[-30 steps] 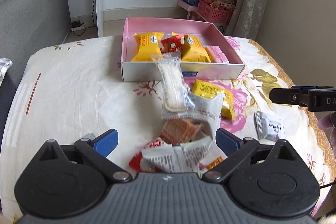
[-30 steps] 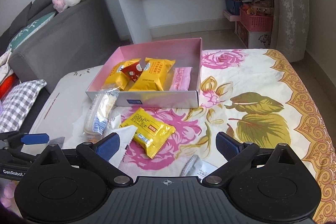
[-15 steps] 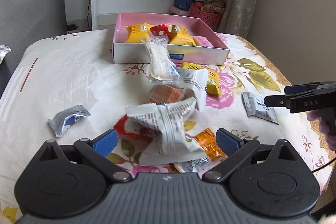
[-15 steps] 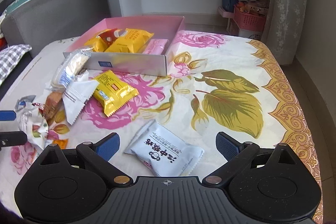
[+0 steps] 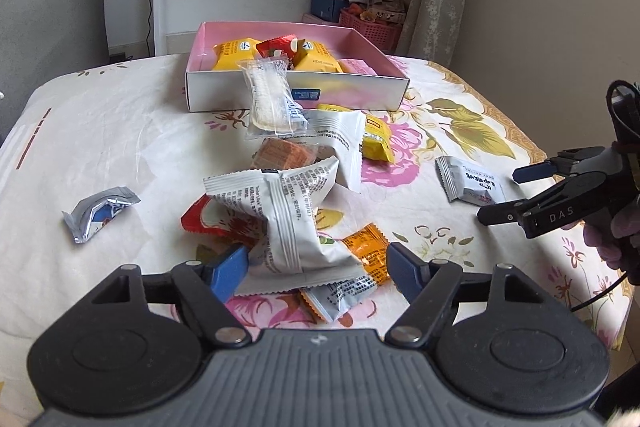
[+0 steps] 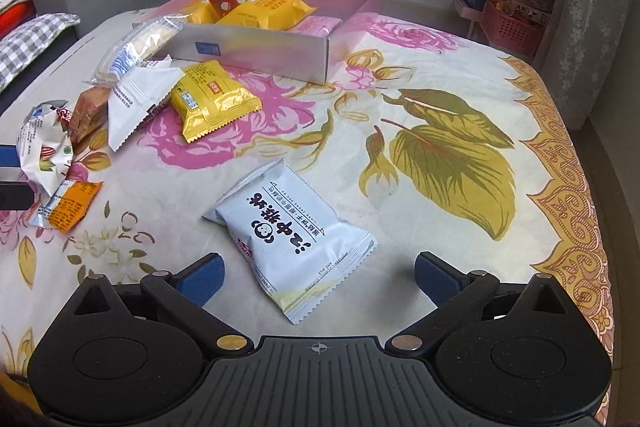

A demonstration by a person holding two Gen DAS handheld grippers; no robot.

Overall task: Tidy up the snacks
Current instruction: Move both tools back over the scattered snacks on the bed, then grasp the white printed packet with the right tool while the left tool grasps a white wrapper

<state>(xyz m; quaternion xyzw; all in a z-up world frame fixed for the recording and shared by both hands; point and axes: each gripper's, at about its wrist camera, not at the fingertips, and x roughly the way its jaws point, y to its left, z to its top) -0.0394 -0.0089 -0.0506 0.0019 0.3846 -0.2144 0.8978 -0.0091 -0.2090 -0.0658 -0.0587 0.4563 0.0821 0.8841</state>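
Now open cloth beside right claw

Left gripper: jaws just closing about white packet, angled down. Right gripper: jaws wide, to its right.

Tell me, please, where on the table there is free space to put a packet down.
Free: the cloth with green leaves right of the pink box, and the plain white cloth left of the box, beyond the small silver packet. Crowded: the strip in front of the box, down to the crumpled white packet.
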